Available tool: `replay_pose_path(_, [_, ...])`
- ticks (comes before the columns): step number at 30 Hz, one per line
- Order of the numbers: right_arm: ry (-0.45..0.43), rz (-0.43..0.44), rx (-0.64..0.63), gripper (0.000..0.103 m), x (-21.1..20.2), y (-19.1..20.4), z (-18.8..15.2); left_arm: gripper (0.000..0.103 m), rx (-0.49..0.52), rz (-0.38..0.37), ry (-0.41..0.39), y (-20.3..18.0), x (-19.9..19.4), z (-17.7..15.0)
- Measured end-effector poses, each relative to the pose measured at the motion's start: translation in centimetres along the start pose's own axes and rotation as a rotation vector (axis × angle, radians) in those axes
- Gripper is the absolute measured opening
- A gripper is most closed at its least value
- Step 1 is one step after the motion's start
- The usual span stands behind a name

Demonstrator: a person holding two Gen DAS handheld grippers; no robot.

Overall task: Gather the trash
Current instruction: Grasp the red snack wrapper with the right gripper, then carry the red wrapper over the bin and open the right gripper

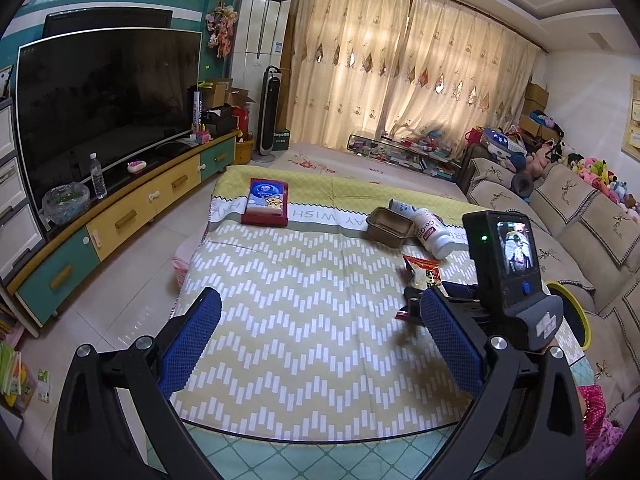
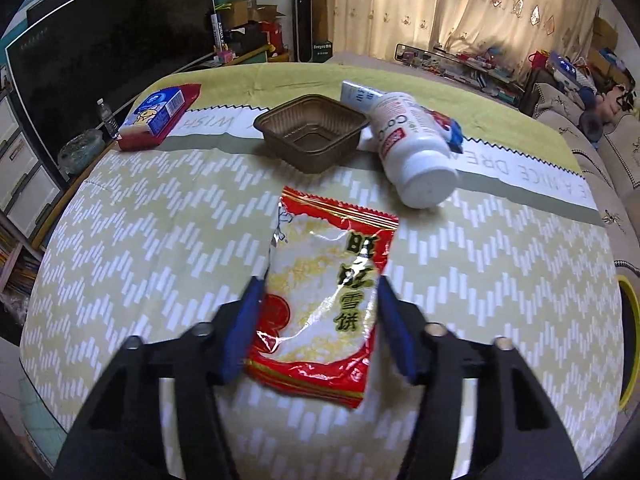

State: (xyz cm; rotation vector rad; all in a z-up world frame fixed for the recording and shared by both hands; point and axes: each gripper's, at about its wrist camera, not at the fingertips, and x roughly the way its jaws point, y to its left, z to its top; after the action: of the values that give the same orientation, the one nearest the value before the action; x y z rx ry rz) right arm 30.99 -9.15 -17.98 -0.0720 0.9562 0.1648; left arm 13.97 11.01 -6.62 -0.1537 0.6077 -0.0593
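Observation:
A red and white snack packet lies on the zigzag tablecloth. My right gripper straddles the packet's near half, and its blue pads press on both side edges. In the left wrist view the packet shows just beyond the right gripper's body. Behind the packet are a brown plastic tray, a white bottle on its side and a white tube. My left gripper hovers open over the cloth, with nothing between its fingers.
A blue and red tissue box sits at the table's far left. A yellow-rimmed bin stands off the table's right edge, beside a beige sofa. A large TV on a low cabinet lines the left wall.

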Motion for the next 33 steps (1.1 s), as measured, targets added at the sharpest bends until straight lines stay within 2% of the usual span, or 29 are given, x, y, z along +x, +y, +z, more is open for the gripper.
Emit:
replay_pose_path(7, [-0.024, 0.085, 0.043, 0.028, -2.3, -2.7, -1.7, 0.098, 0.018, -0.012, 0.015, -1.0, 0.7, -0.2])
replay_pose_path(12, [-0.06, 0.119, 0.089, 0.028, -4.4, -5.8, -2.8, 0.098, 0.031, -0.021, 0.024, -1.9, 1.2, 0.0])
replay_pose_path(18, [-0.119, 0.103, 0.145, 0.028, -7.8, -10.7, -3.9, 0.098, 0.054, -0.041, 0.045, -3.7, 2.2, 0.2])
replay_pose_path(22, [-0.159, 0.054, 0.201, 0.029, -9.4, -14.9, -4.3, 0.098, 0.079, -0.062, 0.05, -5.7, 2.9, 0.4])
replay_pose_path(26, [-0.186, -0.037, 0.282, 0.03, -10.8, -21.1, -5.5, 0.098, 0.109, -0.078, 0.061, -7.9, 3.9, 0.7])
replay_pose_path(33, [-0.165, -0.201, 0.425, 0.034, -10.7, -31.9, -8.4, 0.098, 0.158, -0.113, 0.095, -12.5, 6.3, 0.9])
